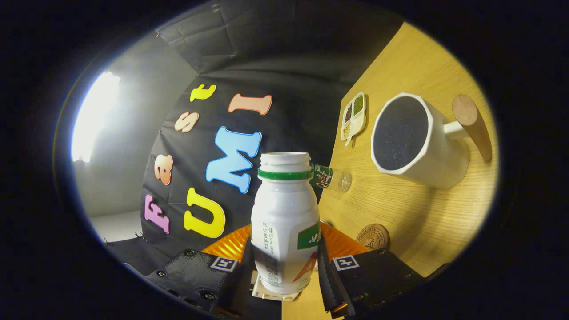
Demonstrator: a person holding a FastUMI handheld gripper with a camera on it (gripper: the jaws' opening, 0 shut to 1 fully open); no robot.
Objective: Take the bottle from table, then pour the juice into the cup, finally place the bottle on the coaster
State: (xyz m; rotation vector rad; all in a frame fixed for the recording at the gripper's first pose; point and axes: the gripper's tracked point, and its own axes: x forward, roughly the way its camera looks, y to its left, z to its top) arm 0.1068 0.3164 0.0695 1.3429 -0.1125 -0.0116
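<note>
A white plastic bottle [284,218] with a green neck ring and no cap stands between my two fingers, and my gripper [284,266] is shut on its lower body. The whole view is rolled, so the wooden table [413,213] rises on the right. A white cup [415,140] with a dark inside and a wooden handle sits on the table beyond the fingers, to the right of the bottle's mouth. A round cork coaster [373,236] lies on the table just past my right finger.
A small clear bottle with a green label [331,178] lies on the table just behind the white bottle's neck. A white divided dish of grains [354,116] sits further back near the table's far edge. The booth's black cloth wall hangs behind.
</note>
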